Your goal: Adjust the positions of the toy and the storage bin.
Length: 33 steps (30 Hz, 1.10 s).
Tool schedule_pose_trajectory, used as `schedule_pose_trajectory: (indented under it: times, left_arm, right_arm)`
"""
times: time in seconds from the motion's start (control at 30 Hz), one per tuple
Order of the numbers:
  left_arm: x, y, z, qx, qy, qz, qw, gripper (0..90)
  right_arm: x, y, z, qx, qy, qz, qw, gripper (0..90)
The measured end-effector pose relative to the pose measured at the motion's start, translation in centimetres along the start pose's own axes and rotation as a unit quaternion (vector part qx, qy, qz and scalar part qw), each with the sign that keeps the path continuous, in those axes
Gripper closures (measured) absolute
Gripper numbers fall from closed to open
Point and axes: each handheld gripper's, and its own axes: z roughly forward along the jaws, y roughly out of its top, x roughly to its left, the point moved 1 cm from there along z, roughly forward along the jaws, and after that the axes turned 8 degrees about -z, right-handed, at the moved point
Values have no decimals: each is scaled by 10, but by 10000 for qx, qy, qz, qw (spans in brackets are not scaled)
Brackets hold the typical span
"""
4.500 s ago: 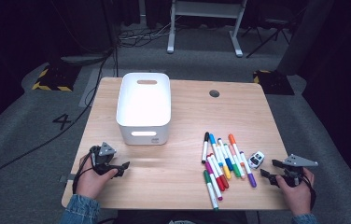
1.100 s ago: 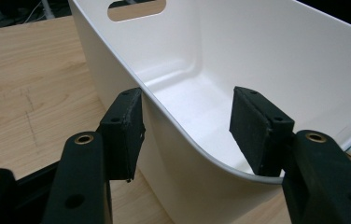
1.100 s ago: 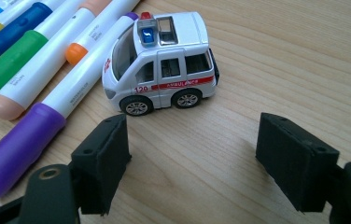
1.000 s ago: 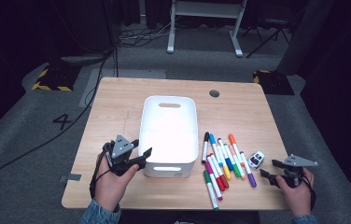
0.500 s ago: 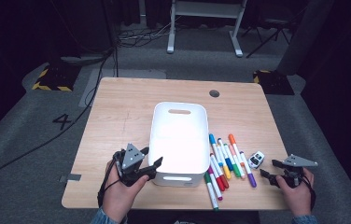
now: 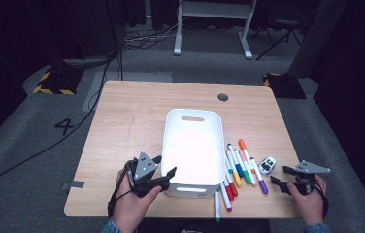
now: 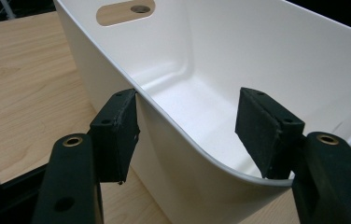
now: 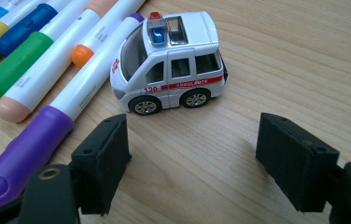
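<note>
- White plastic storage bin (image 6: 192, 113) stands on the wooden table (image 6: 127, 121), slightly right of its middle, with one short end near the person's edge. It is empty inside, and a slot handle is cut into the far end wall.
- Left gripper (image 6: 166, 165) sits at the bin's near left corner. In the left gripper view its jaws straddle the rim: one pad lies flat against the outer wall and the other stands inside the bin against the curved corner, so the corner is pinched between them.
- Left hand (image 6: 132, 204) wraps the gripper body at the table's near edge.
- Right gripper (image 6: 278, 176) rests low near the table's near right corner, held by the right hand (image 6: 309, 199). Its jaws are spread wide with bare wood between the pads.
- Toy ambulance (image 8: 169, 60), white with a red stripe, stands on its wheels just ahead of those spread jaws, touching neither pad.
- Felt-tip markers (image 6: 239, 170) lie in a loose row between the bin and the ambulance. The purple-capped marker (image 8: 47, 121) lies nearest the ambulance.
</note>
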Motion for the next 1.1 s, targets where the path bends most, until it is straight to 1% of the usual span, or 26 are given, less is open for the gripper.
schedule_pose_trajectory:
  times: [0.1, 0.17, 0.27, 0.3, 0.33, 0.37, 0.4, 0.43, 0.47, 0.5, 0.53, 0.57, 0.6, 0.67, 0.7, 0.77, 0.8, 0.83, 0.93, 0.97, 1.0, 1.1]
  left_arm:
    - [0, 0, 1, -2, -21, -26, 10000, 390]
    - [1, 0, 1, -30, -81, -58, 9999, 378]
    - [2, -1, 2, -41, -89, -48, 9999, 365]
    - [2, -1, 1, -52, -83, -16, 10000, 350]
    - [2, 0, 0, -58, -28, -22, 10000, 326]
    - [3, 1, -1, -120, 23, 20, 9999, 300]
    - [4, 3, -4, -103, 12, 7, 9999, 300]
    - [6, 6, -11, -168, 15, -38, 9998, 285]
    - [6, 6, -11, -168, 15, -38, 9998, 282]
    - [10, 10, -18, -200, 99, -5, 9998, 275]
    - [10, 10, -18, -200, 99, -5, 9998, 273]
    - [13, 12, -23, -217, 152, 91, 9996, 272]
    - [15, 14, -25, -226, 152, 89, 9996, 272]
    - [20, 17, -31, -210, 227, 136, 9994, 273]
    - [24, 19, -33, -164, 285, 188, 9993, 270]
    - [33, 19, -36, -93, 388, 220, 9990, 269]
    - [40, 19, -38, -56, 425, 207, 9989, 268]
    - [40, 19, -38, -56, 425, 207, 9989, 266]
    - [55, 17, -41, 3, 488, 186, 9986, 262]
    - [55, 17, -41, 3, 488, 186, 9986, 261]
    - [58, 17, -41, 16, 534, 203, 9984, 261]
    - [69, 14, -42, 92, 577, 215, 9981, 259]
  right_arm:
    - [0, 0, 0, -1, 0, -1, 10000, 257]
    - [0, 0, 0, 1, 3, -5, 10000, 257]
    - [0, 0, 0, 2, 3, -3, 10000, 257]
    - [0, 0, 0, 0, 4, -1, 10000, 257]
    - [0, 0, 0, 0, 0, -1, 10000, 257]
    - [0, 0, 0, 2, 3, -3, 10000, 257]
    - [0, 0, 0, 2, 3, -3, 10000, 257]
    - [0, 0, 0, 3, 4, 0, 10000, 257]
    - [0, 0, 0, 3, 4, 0, 10000, 257]
    - [0, 0, 0, 3, 2, -4, 10000, 257]
    - [0, 0, 0, 3, 2, -4, 10000, 257]
    - [0, 0, 0, 4, 3, -3, 10000, 257]
    - [0, 0, 0, 4, 3, -3, 10000, 257]
    - [0, 0, 0, 4, 3, -3, 10000, 257]
    - [0, 0, 0, 3, 2, -2, 10000, 257]
    - [0, 0, 0, 3, 3, -3, 10000, 257]
    - [0, 0, 0, 3, 3, -3, 10000, 257]
    - [0, 0, 0, 3, 3, -3, 10000, 257]
    - [0, 0, 0, 2, 4, -3, 10000, 256]
    - [0, 0, 0, 2, 4, -3, 10000, 256]
    - [0, 0, 0, 1, 1, 3, 10000, 256]
    - [0, 0, 0, 1, 2, 2, 10000, 256]
